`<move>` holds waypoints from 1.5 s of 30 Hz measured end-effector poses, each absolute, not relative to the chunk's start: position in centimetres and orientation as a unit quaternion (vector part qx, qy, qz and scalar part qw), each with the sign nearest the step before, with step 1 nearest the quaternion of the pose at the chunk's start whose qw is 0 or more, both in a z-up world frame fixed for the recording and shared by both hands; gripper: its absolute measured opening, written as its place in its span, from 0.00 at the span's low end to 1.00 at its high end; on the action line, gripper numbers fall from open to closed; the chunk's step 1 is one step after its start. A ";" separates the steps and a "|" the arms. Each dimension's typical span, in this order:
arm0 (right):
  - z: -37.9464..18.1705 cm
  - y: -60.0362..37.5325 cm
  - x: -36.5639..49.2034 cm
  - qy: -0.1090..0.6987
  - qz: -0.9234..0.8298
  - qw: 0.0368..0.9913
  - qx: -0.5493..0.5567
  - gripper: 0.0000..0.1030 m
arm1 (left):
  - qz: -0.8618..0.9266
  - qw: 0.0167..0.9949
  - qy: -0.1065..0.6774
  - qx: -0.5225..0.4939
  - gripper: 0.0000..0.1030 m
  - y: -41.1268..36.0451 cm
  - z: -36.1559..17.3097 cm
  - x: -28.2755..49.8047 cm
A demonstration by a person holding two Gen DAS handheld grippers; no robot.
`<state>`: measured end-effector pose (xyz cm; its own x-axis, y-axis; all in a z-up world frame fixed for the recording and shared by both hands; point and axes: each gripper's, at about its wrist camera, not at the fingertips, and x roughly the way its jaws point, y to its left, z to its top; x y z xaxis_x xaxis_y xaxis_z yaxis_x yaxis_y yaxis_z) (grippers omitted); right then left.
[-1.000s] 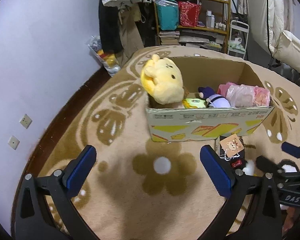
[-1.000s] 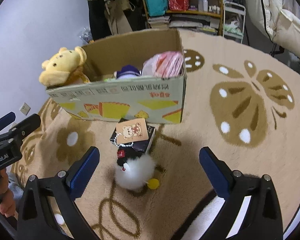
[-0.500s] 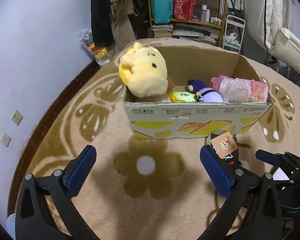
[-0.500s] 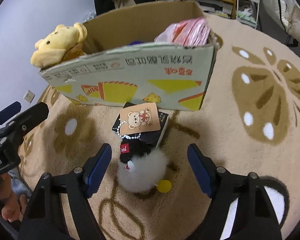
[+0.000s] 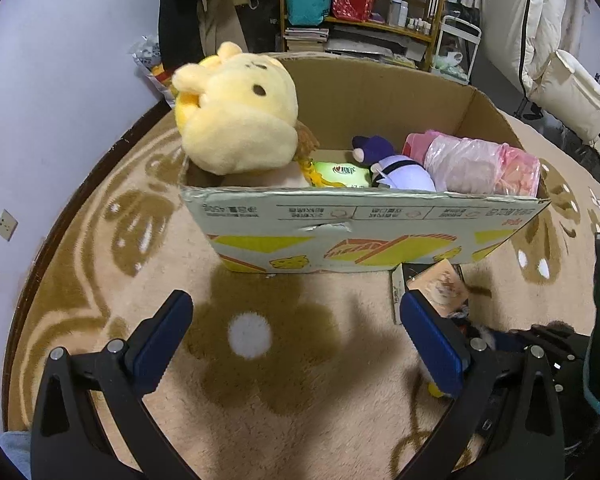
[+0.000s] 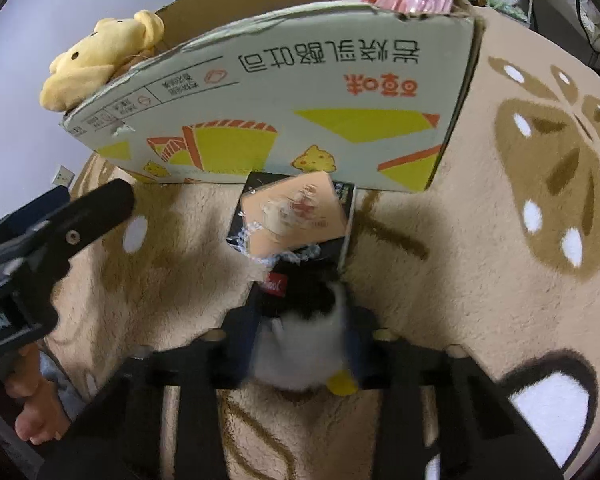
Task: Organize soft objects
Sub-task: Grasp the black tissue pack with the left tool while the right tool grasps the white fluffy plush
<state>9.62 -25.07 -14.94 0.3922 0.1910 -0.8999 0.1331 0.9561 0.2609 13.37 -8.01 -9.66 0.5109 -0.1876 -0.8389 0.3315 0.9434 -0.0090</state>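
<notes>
the rug [image 5: 300, 400] carries the cardboard box [image 6: 300, 120], already taking a yellow plush [image 5: 236, 120] and other soft things, so it reads as the collecting spot. just in front of it lies a fluffy black-and-white toy [image 6: 300, 340]; the right gripper [image 6: 300, 344], pitched steeply down, is closing with the toy between its pads. the left gripper [image 5: 300, 344] hangs spread over bare rug

Dim indoor light, soft shadows on the carpet [image 5: 260, 400], fisheye-warped edges, slight motion blur.
</notes>
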 end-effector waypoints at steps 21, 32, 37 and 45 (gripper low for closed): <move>-10.3 -31.2 8.0 0.479 -0.043 0.855 0.193 0.32 | -0.195 0.852 0.475 0.101 0.99 -11.4 -11.3 12.7; -8.6 -32.8 8.1 0.455 -0.049 0.865 0.206 0.32 | -0.201 0.849 0.477 0.106 0.99 -13.8 -12.3 13.4; -8.7 -33.4 8.0 0.457 -0.052 0.863 0.209 0.32 | -0.205 0.847 0.476 0.120 0.99 -14.9 -12.9 13.5; -8.6 -34.6 8.2 0.450 -0.047 0.864 0.222 0.32 | -0.221 0.839 0.481 0.128 0.99 -17.4 -13.8 13.5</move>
